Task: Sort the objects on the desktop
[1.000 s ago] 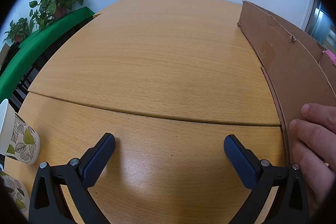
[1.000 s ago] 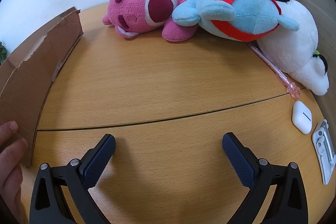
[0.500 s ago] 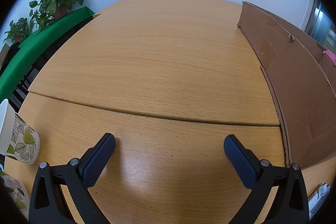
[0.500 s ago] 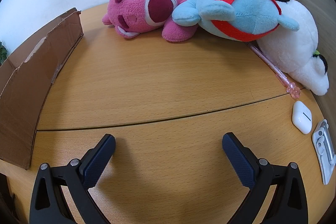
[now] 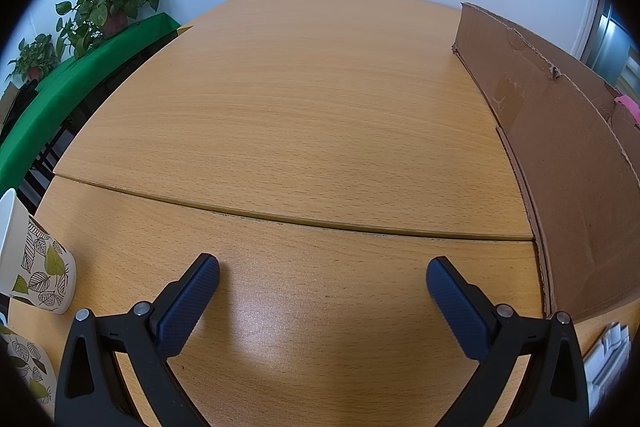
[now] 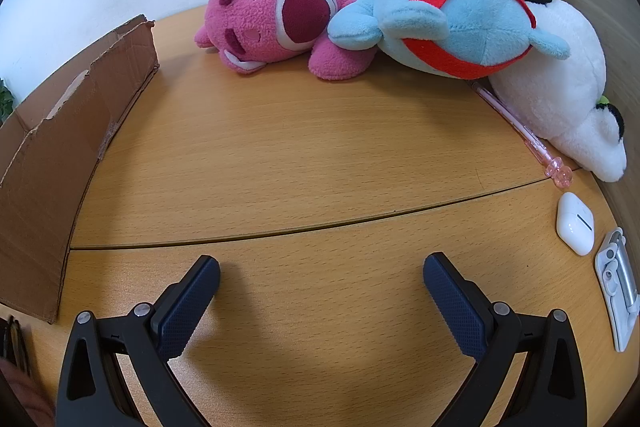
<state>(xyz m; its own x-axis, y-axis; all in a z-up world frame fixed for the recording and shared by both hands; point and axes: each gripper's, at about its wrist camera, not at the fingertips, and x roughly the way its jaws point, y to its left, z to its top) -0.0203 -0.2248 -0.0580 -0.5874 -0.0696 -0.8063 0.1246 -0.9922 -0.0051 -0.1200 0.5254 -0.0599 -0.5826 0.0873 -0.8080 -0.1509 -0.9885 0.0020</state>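
I am holding both grippers low over the wooden worktop (image 6: 304,163), and nothing is being carried yet. My left gripper (image 5: 322,277) is showing its fingers (image 5: 188,303) spread wide with only bare wood between them. My right gripper (image 6: 321,275) is the same: its fingers (image 6: 456,307) are wide apart and empty.

The cardboard box (image 5: 568,163) is standing to the right of my left fingers, and in the right wrist view the same box (image 6: 60,155) is lying to the left of my right fingers. So it is sitting between my two grippers, and I am judging it to be the place for collecting things.

The things to sort are lying ahead and to the right of my right fingers. Far ahead, the pink plush toy (image 6: 280,15) is lying against the blue plush toy (image 6: 452,23), which is leaning on the white plush toy (image 6: 560,87). A pink pen (image 6: 524,135) is lying just beside the white plush. Nearer, to the right of my right fingers, a white earbud case (image 6: 575,223) and a small white and metal object (image 6: 618,291) are lying close together. To the left of my left fingers, paper cups with leaf print (image 5: 36,263) are standing at the edge.

I think the sorting is only beginning. For the next move my right fingers probably need to travel right and forward to the earbud case, straddle it, and close gently, because its smooth shell may slip.
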